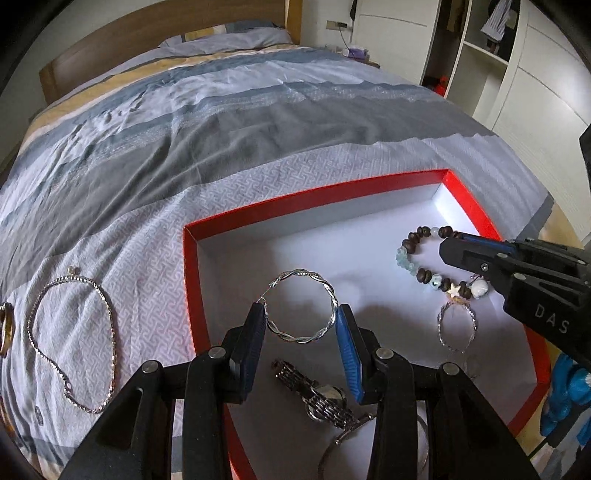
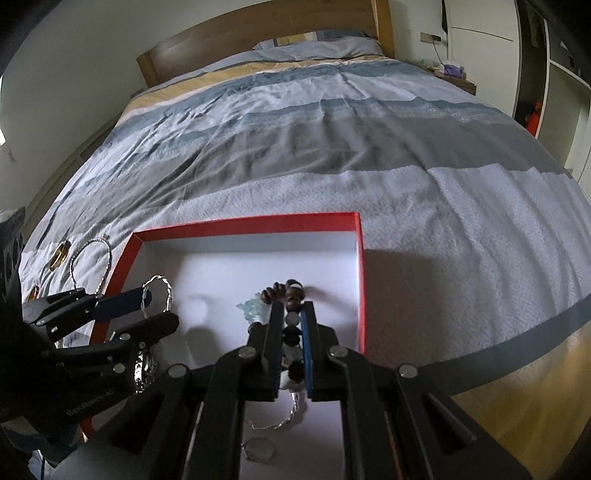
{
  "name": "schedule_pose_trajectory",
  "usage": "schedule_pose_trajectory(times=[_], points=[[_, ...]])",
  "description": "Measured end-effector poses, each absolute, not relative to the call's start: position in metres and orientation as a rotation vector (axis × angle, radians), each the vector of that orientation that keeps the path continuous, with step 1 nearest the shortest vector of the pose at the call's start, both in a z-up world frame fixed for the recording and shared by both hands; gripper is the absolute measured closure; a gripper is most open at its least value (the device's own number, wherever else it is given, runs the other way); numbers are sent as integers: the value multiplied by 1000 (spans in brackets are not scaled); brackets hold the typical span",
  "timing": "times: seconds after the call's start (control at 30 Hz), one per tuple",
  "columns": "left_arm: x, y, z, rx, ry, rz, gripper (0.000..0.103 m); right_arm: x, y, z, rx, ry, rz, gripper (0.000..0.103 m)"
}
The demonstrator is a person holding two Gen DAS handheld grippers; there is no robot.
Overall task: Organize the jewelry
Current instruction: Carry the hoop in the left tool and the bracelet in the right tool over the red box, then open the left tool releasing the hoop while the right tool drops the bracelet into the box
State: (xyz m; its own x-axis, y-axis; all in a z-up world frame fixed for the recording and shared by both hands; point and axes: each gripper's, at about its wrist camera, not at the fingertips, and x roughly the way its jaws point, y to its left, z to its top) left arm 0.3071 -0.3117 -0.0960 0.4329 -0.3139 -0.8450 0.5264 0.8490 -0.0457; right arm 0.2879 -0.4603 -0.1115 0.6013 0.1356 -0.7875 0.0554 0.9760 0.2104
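A red box [image 1: 187,258] with a white inside lies on the bed; it also shows in the right wrist view [image 2: 360,258]. My left gripper [image 1: 300,314] is shut on a twisted silver hoop [image 1: 301,275] and holds it over the box; the hoop also shows in the right wrist view [image 2: 162,282]. My right gripper [image 2: 291,308] is shut on a beaded bracelet [image 1: 413,256] of brown and pale blue beads inside the box. A silver watch [image 1: 317,397] and a thin silver ring bracelet [image 1: 456,325] lie in the box.
A silver chain necklace [image 1: 74,343] lies on the bedspread left of the box. A gold-brown bangle [image 2: 61,254] and a smaller gold piece [image 2: 35,291] lie further left. Wardrobe shelves [image 1: 491,51] stand at the right. The wooden headboard [image 2: 258,33] is at the far end.
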Motion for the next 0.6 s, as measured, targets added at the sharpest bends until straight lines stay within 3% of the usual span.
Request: schedule_pose_trajectory(times=[0.37, 0.6], points=[[296, -313, -97, 263, 1004, -541, 63, 271, -465, -106, 247, 939, 35, 92], [286, -306, -87, 246, 998, -538, 56, 255, -467, -92, 249, 925, 17, 85]])
